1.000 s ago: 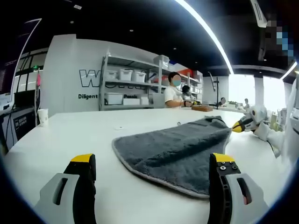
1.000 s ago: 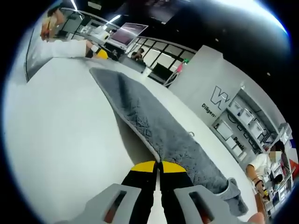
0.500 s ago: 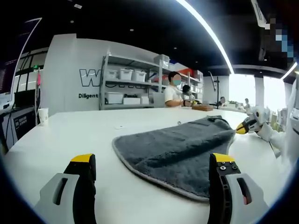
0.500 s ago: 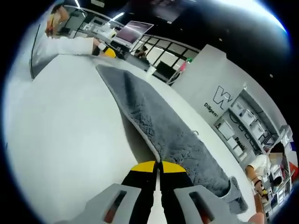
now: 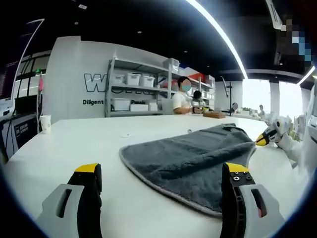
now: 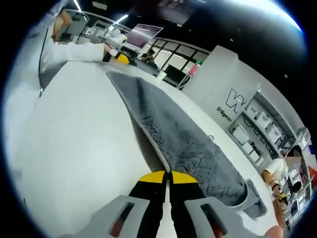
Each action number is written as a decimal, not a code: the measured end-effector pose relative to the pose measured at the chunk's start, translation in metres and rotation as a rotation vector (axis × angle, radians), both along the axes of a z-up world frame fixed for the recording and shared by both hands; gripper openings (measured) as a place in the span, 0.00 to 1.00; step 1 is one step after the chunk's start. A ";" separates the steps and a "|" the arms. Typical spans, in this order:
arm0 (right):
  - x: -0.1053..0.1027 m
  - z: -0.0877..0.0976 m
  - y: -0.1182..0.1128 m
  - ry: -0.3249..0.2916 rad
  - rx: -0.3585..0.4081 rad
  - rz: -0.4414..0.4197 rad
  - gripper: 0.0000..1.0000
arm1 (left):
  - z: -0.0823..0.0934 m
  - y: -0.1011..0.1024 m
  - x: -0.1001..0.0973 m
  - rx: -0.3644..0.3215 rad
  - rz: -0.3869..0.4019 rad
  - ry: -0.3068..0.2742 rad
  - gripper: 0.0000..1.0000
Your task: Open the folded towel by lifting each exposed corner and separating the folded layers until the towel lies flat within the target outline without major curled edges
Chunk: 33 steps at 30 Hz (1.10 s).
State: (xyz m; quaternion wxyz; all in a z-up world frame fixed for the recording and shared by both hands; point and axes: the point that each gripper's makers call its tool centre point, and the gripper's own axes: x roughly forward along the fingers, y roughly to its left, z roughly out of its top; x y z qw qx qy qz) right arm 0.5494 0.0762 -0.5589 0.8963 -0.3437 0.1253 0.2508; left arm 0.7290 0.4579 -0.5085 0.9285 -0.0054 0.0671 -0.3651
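The right gripper (image 6: 168,174) pinches the grey towel's (image 6: 183,141) edge, lifting it off the white table (image 6: 74,148). The left gripper (image 5: 163,171), jaws spread wide, hovers just before the towel's near corner.

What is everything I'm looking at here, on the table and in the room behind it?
Towel: one, dark grey with a pale edge, on the table, one edge pinched and raised.
Table: one, white, large.
Paper cup: one, white, at the table's far left edge.
Shelving rack: one, grey metal, against the back wall, holding white bins.
Seated person: one, white shirt, beyond the table by the rack.
Monitor: one, lit screen, far end of the room.
Left gripper: one, grey with yellow tips, jaws spread wide above the table.
Right gripper: one, same colours, jaws closed on the towel's edge.
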 end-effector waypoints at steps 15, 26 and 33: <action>-0.021 -0.002 0.004 -0.025 -0.030 -0.031 0.00 | -0.003 0.000 0.001 0.000 -0.001 0.012 1.00; -0.021 0.005 0.002 0.031 0.204 -0.027 0.00 | -0.003 0.000 0.001 0.001 0.001 0.014 1.00; -0.021 0.027 -0.027 0.092 0.610 -0.149 0.26 | -0.002 -0.001 0.000 -0.005 -0.005 0.014 1.00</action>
